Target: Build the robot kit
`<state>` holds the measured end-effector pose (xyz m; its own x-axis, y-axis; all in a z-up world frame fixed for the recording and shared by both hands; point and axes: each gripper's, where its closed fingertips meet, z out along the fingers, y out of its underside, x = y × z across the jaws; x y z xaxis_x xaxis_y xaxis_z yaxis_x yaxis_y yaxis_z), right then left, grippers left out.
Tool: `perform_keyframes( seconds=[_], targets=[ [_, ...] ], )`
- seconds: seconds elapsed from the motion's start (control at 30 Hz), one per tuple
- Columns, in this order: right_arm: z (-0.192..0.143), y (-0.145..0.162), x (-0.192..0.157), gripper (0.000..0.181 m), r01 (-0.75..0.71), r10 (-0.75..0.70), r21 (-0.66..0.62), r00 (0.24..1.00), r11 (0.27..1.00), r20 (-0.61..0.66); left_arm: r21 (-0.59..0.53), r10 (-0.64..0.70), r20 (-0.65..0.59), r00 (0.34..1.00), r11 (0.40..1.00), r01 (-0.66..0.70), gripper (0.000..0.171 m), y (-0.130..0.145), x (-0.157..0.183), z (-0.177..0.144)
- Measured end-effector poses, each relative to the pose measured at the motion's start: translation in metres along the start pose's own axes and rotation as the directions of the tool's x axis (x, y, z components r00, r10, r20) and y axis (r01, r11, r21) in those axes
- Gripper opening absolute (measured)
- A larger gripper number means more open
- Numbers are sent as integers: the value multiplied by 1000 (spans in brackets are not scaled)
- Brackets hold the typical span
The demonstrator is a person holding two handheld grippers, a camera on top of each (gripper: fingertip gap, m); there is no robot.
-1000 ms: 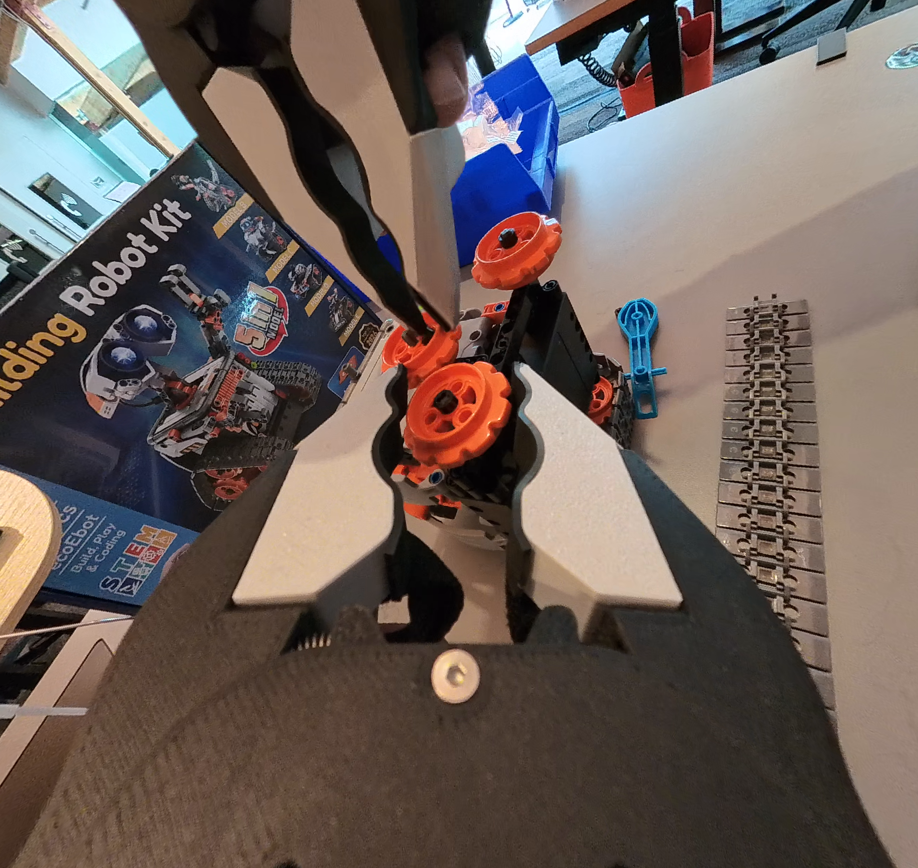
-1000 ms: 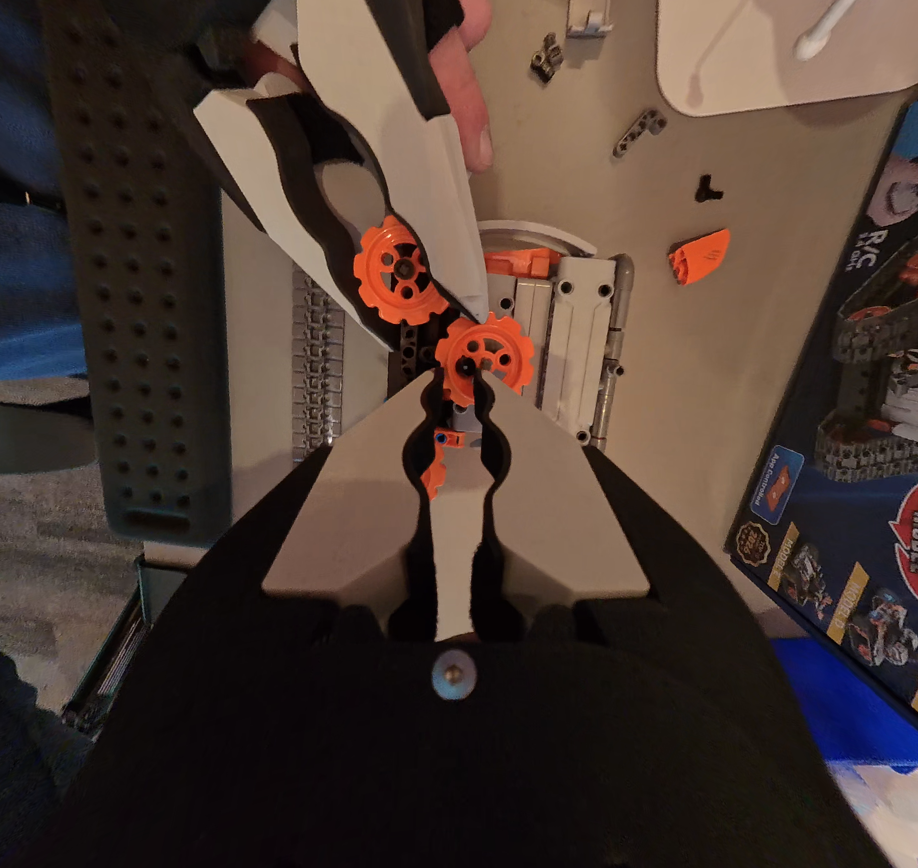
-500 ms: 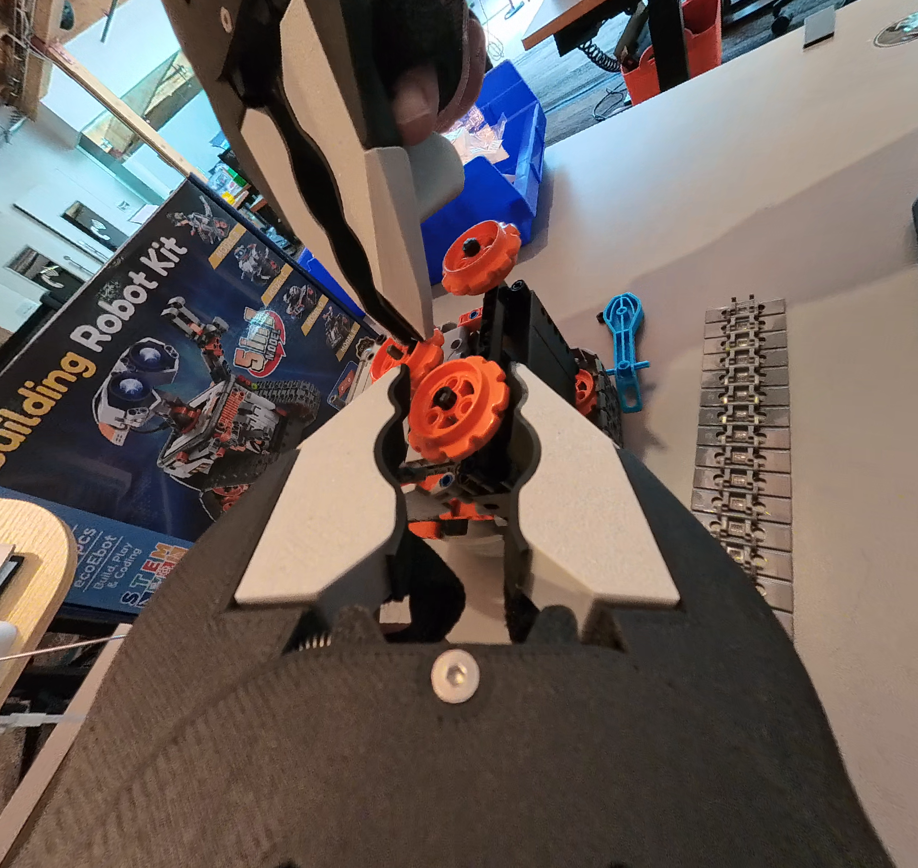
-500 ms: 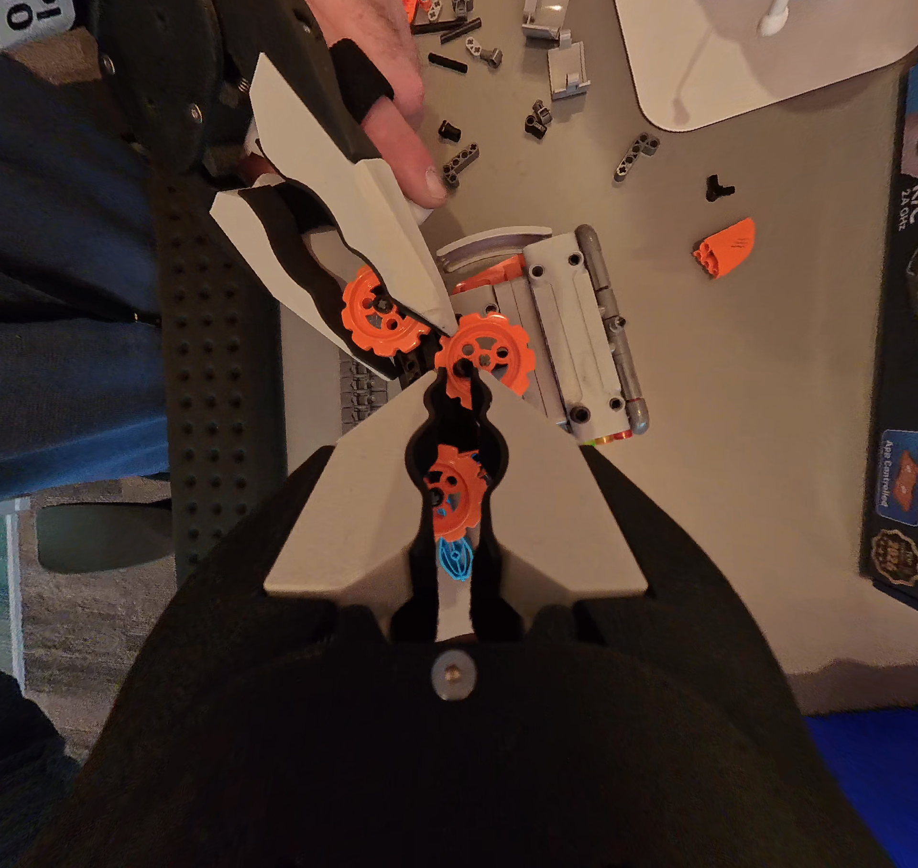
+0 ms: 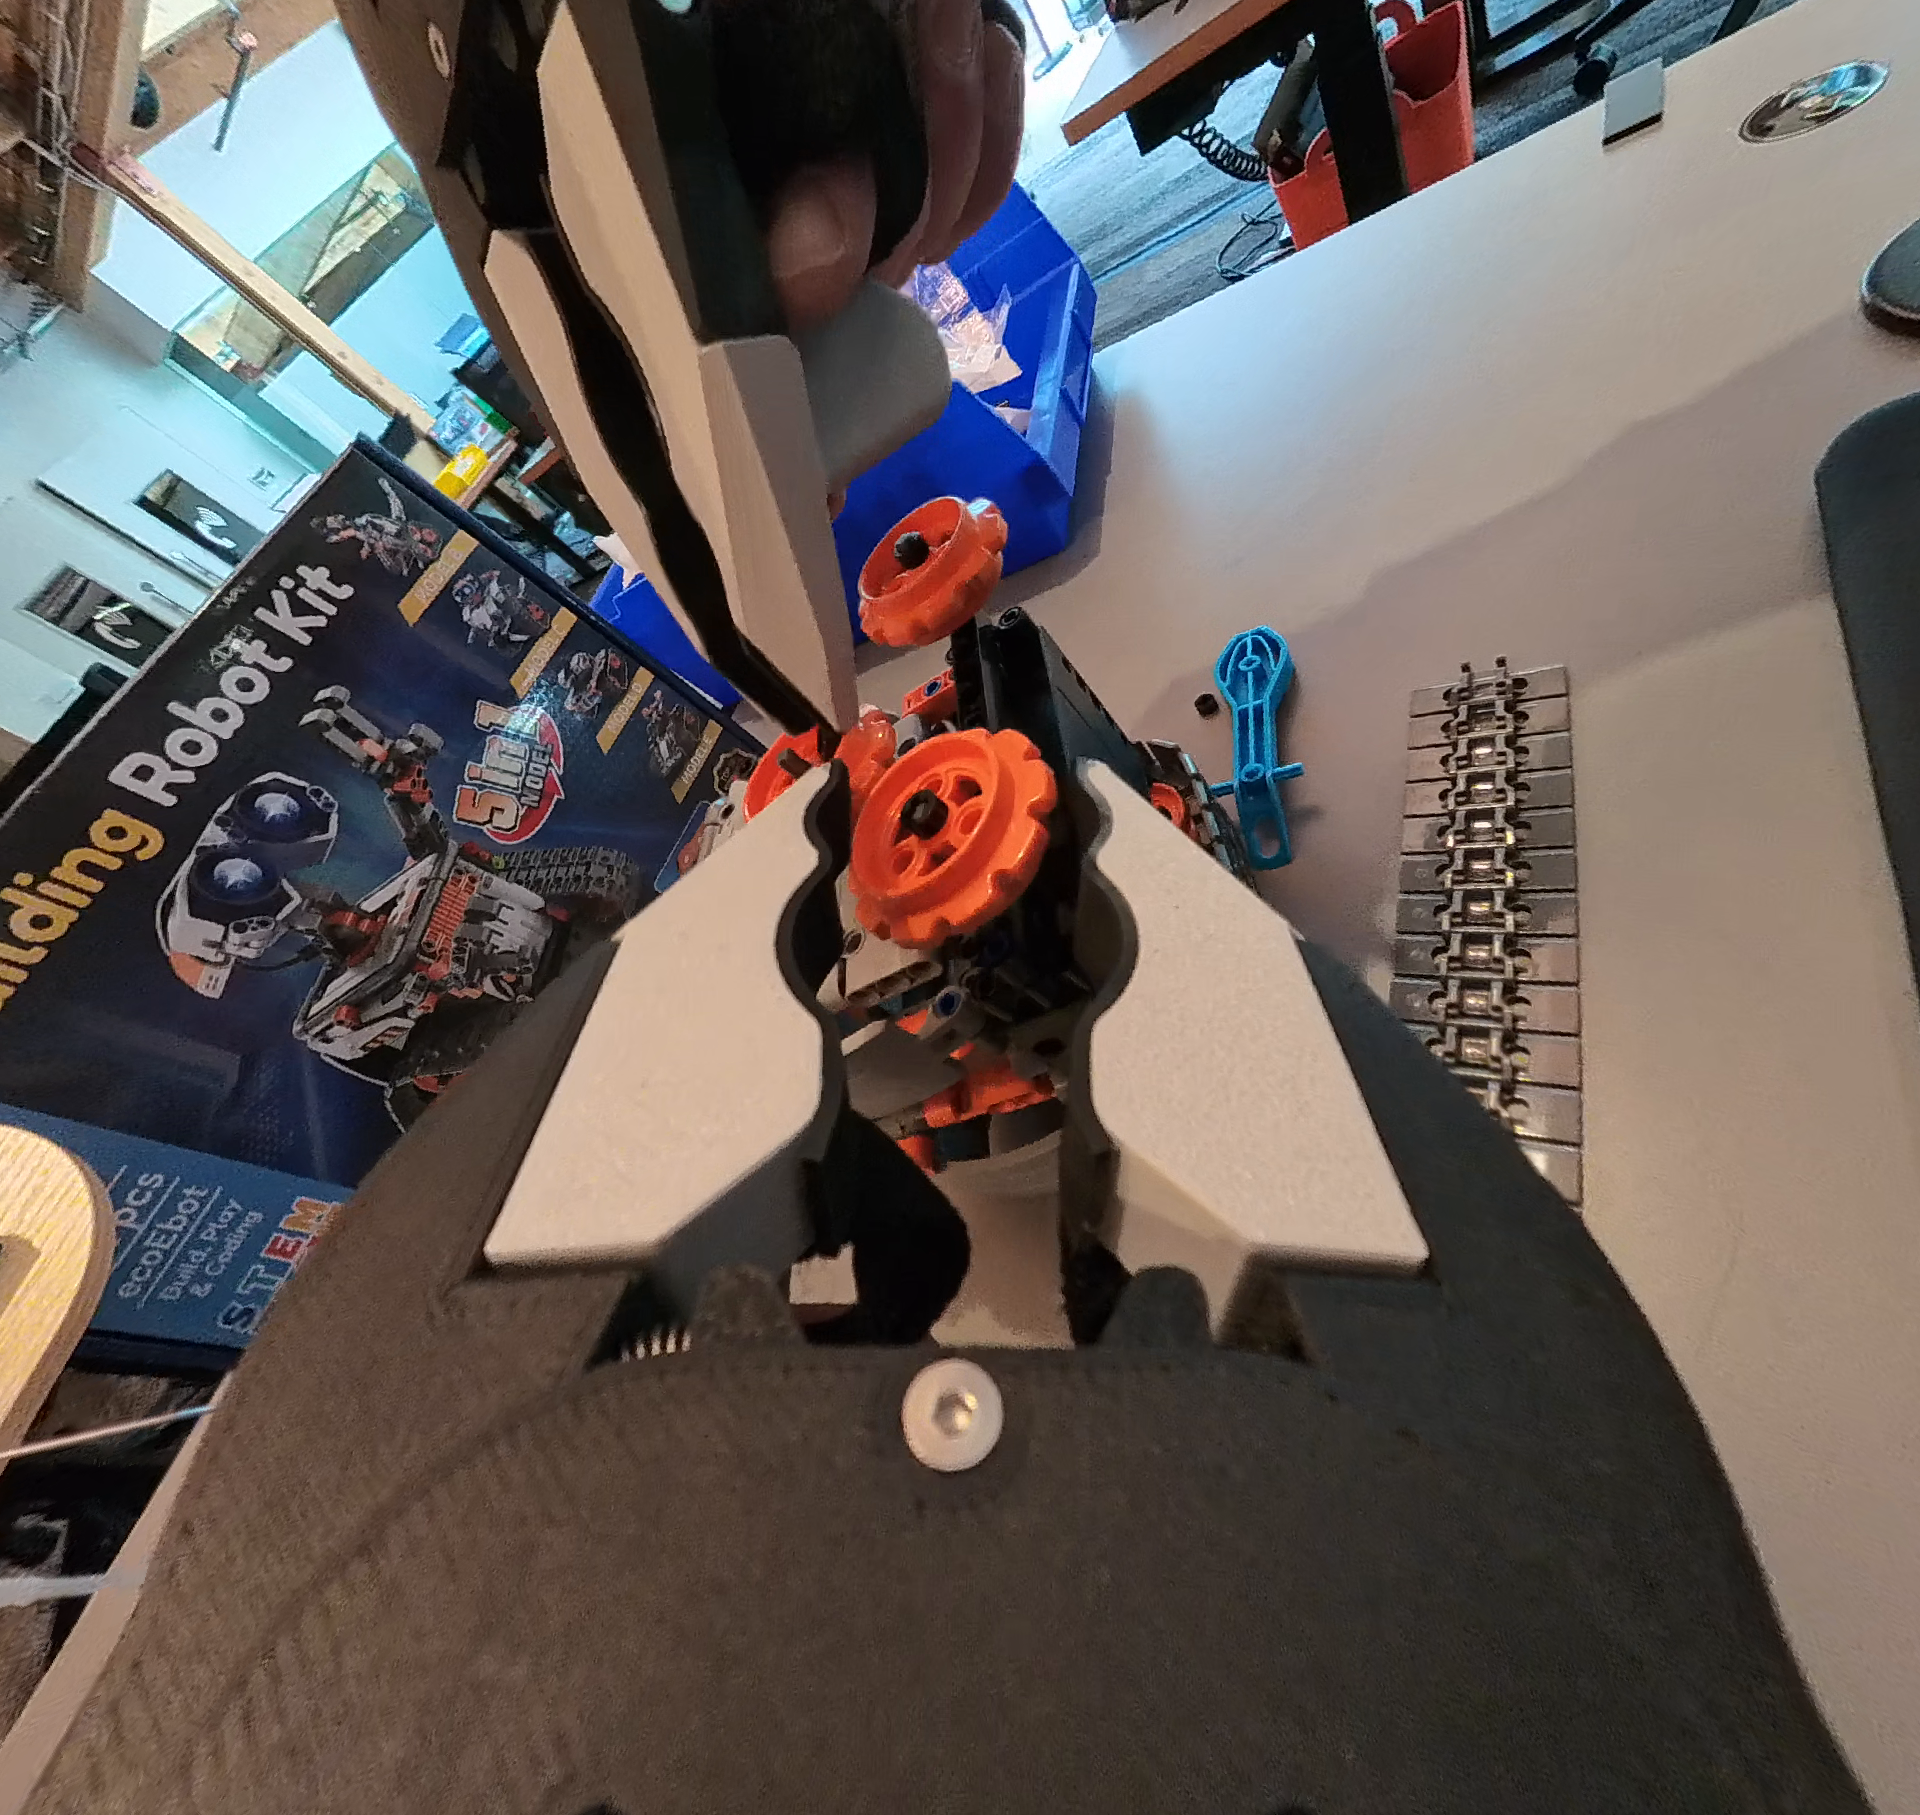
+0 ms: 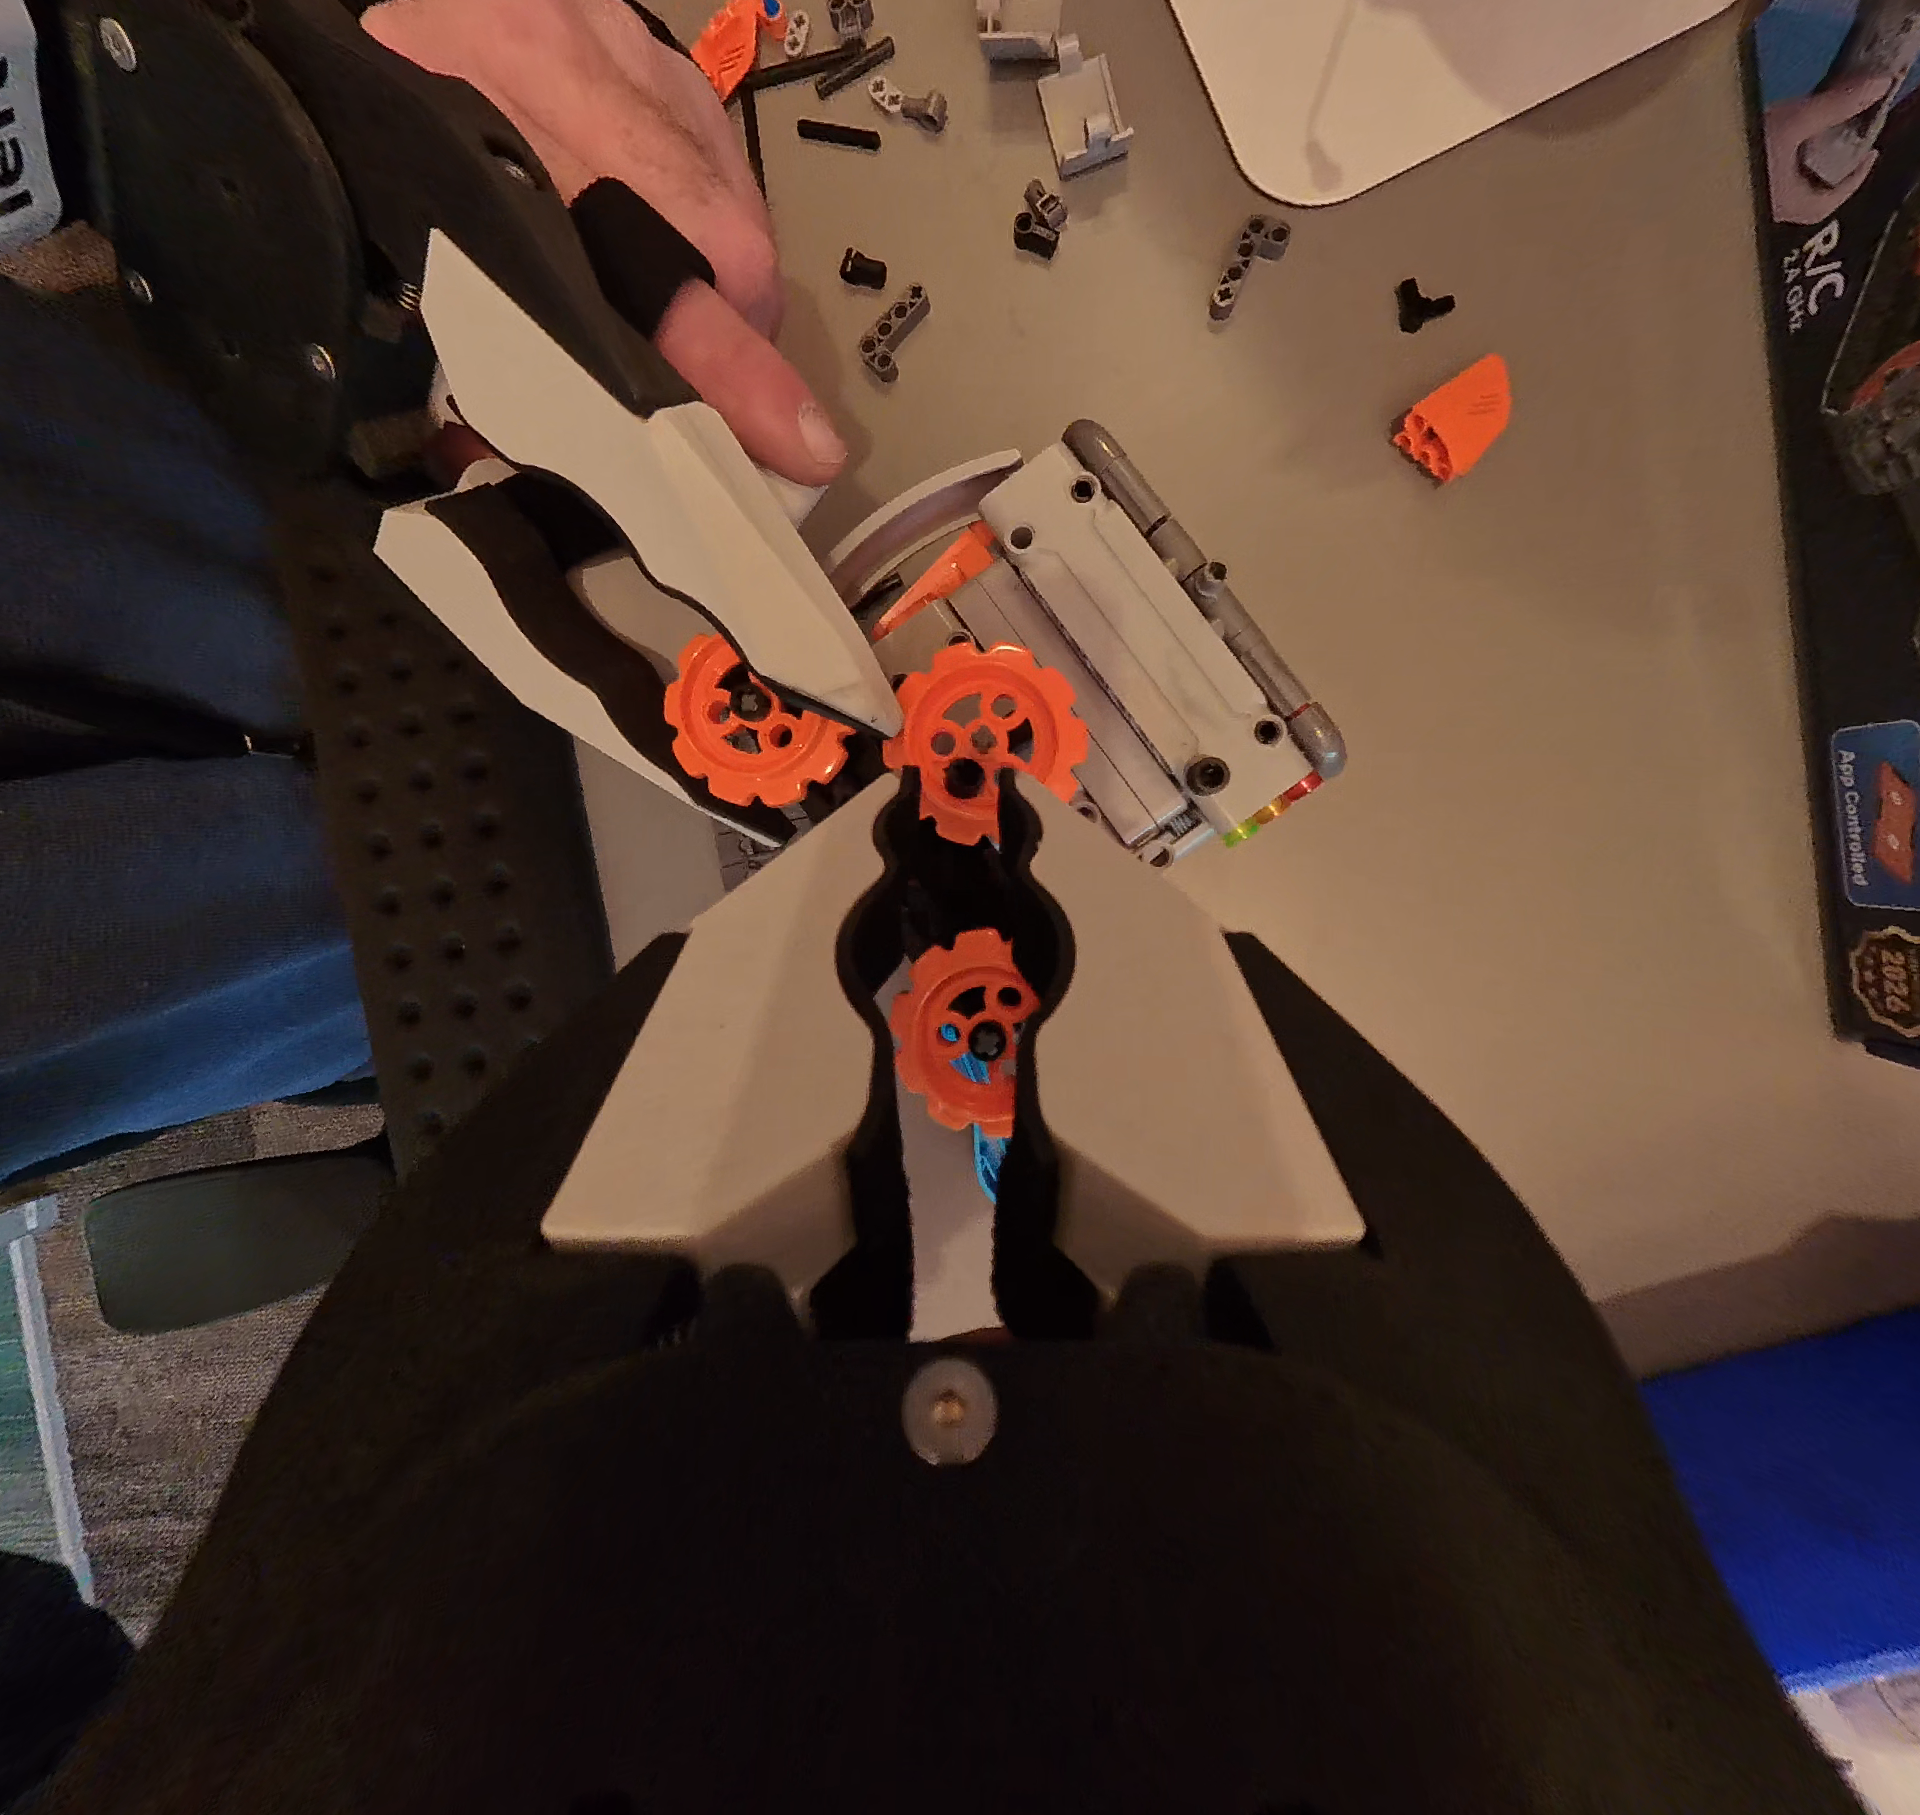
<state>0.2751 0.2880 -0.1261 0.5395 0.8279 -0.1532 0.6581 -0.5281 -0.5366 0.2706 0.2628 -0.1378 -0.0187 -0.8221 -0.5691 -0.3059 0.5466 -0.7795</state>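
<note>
The left gripper [image 5: 961,809] is clamped around a partly built toy vehicle [image 5: 997,944], its fingers on either side of an orange toothed wheel [image 5: 951,835]. The right gripper [image 6: 961,799] reaches in from the other side, its fingers nearly closed on the axle of a second orange wheel [image 6: 987,737] on the same model. The model stands on the bench [image 5: 1558,435]. Near it lie a blue lever tool [image 5: 1257,726] and a strip of grey track links [image 5: 1486,924]. A dark blue kit box [image 5: 291,830] stands to the left, a blue bin [image 5: 997,456] behind, and loose small parts [image 6: 894,331] are scattered beyond.
</note>
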Motion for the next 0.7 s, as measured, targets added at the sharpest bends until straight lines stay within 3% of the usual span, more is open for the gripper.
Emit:
perform_keyframes(
  seconds=[0.27,0.5,0.7],
  targets=[
    [0,3,2,7,-26,26,-16,1000,1000,-10,5,11,-1,1000,1000,-11,42,-4,5,3],
    [1,5,1,4,40,-43,-61,998,997,-46,8,16,-3,1000,1000,-16,44,-6,7,5],
    [-4,2,4,3,60,-58,28,996,998,-65,11,18,-4,1000,1000,-18,43,-6,7,4]
  ],
)
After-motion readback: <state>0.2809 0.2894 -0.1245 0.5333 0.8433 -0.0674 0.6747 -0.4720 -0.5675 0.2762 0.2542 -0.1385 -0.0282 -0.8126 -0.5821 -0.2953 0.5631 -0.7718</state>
